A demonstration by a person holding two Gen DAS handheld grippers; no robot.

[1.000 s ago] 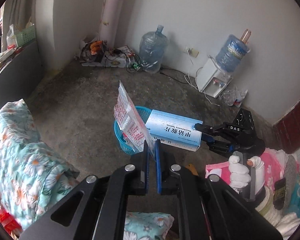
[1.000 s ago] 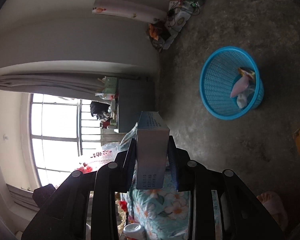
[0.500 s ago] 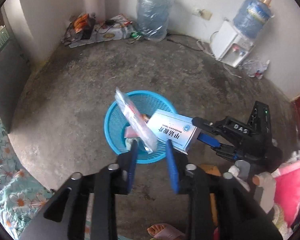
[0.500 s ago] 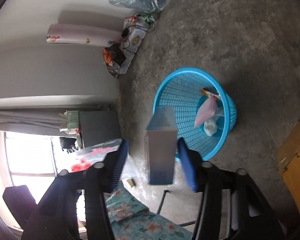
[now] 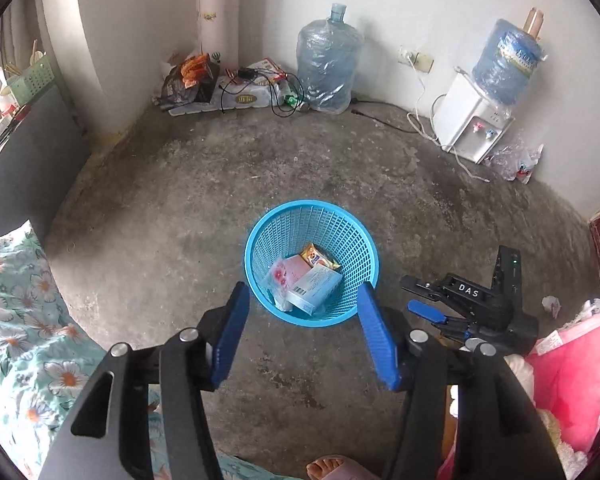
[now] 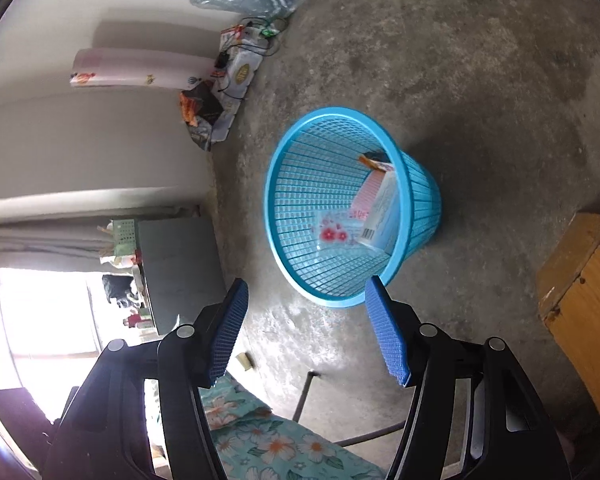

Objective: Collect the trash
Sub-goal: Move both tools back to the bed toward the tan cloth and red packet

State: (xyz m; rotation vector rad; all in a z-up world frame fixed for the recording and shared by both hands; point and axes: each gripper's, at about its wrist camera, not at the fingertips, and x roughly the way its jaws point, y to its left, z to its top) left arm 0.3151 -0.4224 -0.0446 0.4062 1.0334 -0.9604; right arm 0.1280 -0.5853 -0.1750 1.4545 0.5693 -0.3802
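Blue mesh basket (image 5: pixel 364 240) sits on the concrete floor with the box (image 5: pixel 315 291) and clear flowered packet (image 5: pixel 278 280) lying inside, while my left gripper (image 5: pixel 303 312) is opening with nothing between its pads and my right gripper (image 6: pixel 306 312) hangs spread and empty.

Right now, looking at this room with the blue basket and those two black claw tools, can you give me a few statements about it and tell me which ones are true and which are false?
1. The blue basket stands on the concrete floor. True.
2. The basket is empty. False: a light blue carton, a clear flowered packet and a small snack wrapper lie in it.
3. The left gripper grips the carton. False: nothing is between its jaws, which are opening.
4. The right gripper holds nothing. True.
5. A water dispenser with a bottle on top stands against the wall. True.
6. The basket is tipped on its side. False: it stands upright.
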